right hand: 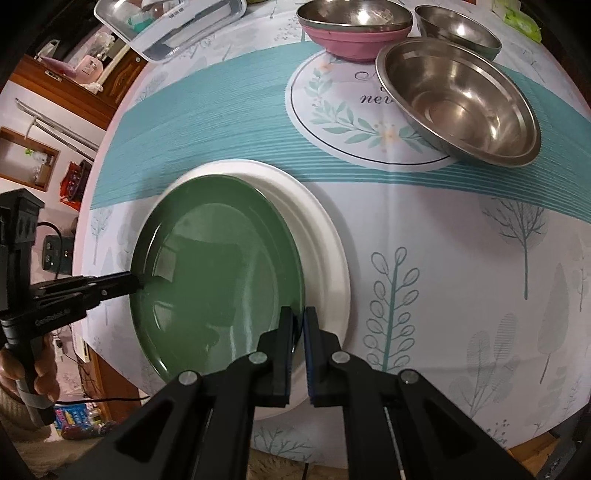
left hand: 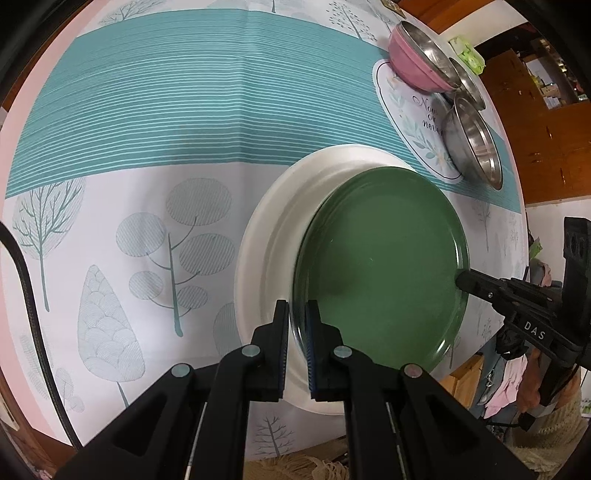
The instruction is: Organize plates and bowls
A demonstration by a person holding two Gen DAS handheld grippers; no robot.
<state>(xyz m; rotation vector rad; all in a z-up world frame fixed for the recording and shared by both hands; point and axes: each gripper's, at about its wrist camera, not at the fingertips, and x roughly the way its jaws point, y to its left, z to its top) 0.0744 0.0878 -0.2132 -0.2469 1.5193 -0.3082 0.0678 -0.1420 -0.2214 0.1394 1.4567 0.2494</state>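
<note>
A green plate (left hand: 384, 266) lies over a larger white plate (left hand: 273, 229), shifted toward the table's near edge. My left gripper (left hand: 296, 314) is shut on the green plate's rim. My right gripper (right hand: 298, 319) is shut on the opposite rim of the green plate (right hand: 218, 269), with the white plate (right hand: 325, 236) beneath. Each gripper shows in the other's view, the right gripper (left hand: 461, 280) and the left gripper (right hand: 136, 282). A steel bowl (right hand: 458, 99), a pink bowl with a steel bowl inside (right hand: 354, 29) and a third steel bowl (right hand: 458, 29) stand at the far side.
A round placemat (right hand: 343, 122) lies under the bowls. A clear tray (right hand: 170, 26) sits at the far left table edge. A green packet (right hand: 521, 18) lies at the far right. The patterned tablecloth (left hand: 147, 147) covers the table.
</note>
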